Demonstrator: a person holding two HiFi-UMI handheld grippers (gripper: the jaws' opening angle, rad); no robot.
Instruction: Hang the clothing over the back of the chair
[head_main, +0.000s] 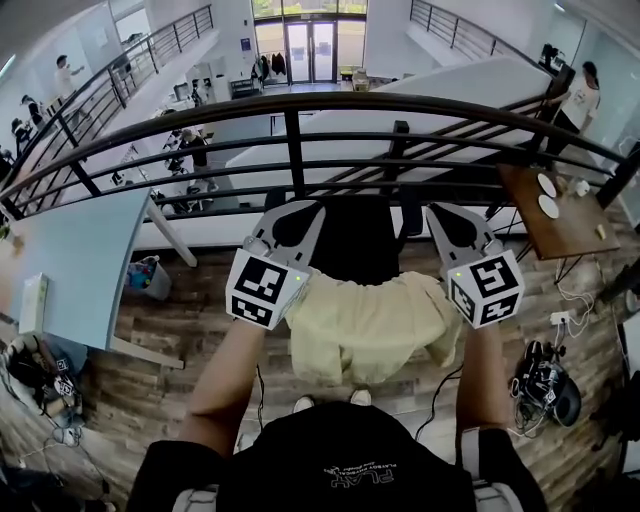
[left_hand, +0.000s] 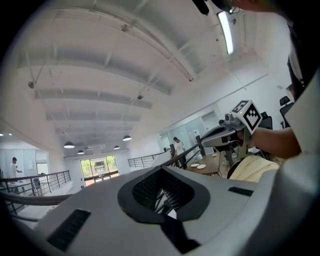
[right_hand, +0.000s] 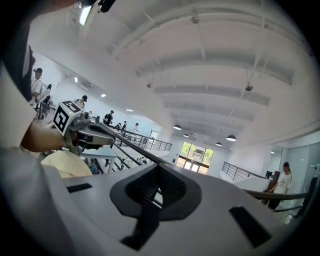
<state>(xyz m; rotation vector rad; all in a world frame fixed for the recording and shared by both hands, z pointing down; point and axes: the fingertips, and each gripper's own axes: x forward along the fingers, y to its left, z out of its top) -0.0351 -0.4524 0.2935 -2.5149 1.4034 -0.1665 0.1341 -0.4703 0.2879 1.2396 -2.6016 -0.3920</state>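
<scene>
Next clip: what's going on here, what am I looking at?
A person holds a gripper in each hand over a black chair beside a railing. A pale yellow garment lies draped over the chair, apparently over its back. The left gripper and right gripper sit at either side of the cloth, jaws together with nothing between them. Judging by how the garment lies, the hanging looks done.

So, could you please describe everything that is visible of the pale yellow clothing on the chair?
The pale yellow clothing looks like soft, light fabric, wrinkled and folded. It hangs draped over the back of the black chair, falling toward the person's side. Sleeves and collar cannot be told. The left gripper and the right gripper flank it, jaws together, gripping none of it.
</scene>
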